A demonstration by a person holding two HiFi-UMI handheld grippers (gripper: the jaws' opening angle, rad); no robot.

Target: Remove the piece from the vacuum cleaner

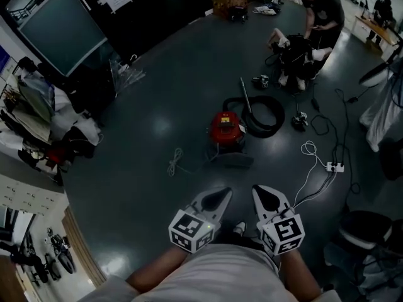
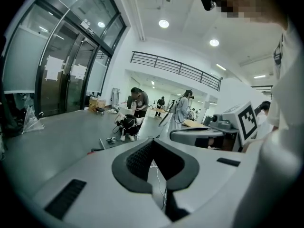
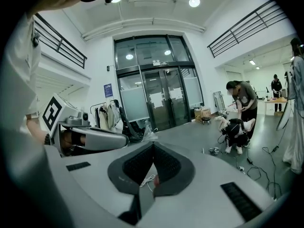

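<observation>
The vacuum cleaner (image 1: 227, 128) lies straight ahead on the floor (image 1: 157, 106), well apart, slightly nearer the left gripper (image 1: 217, 199) than the right gripper (image 1: 264, 197). Both are pinched closed, empty.

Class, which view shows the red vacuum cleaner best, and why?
The head view: the red vacuum cleaner sits whole on the floor, hose coiled beside it. Both gripper views show at most a red sliver of it.

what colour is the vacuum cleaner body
The vacuum cleaner body is red, and the head view shows it best.
</observation>
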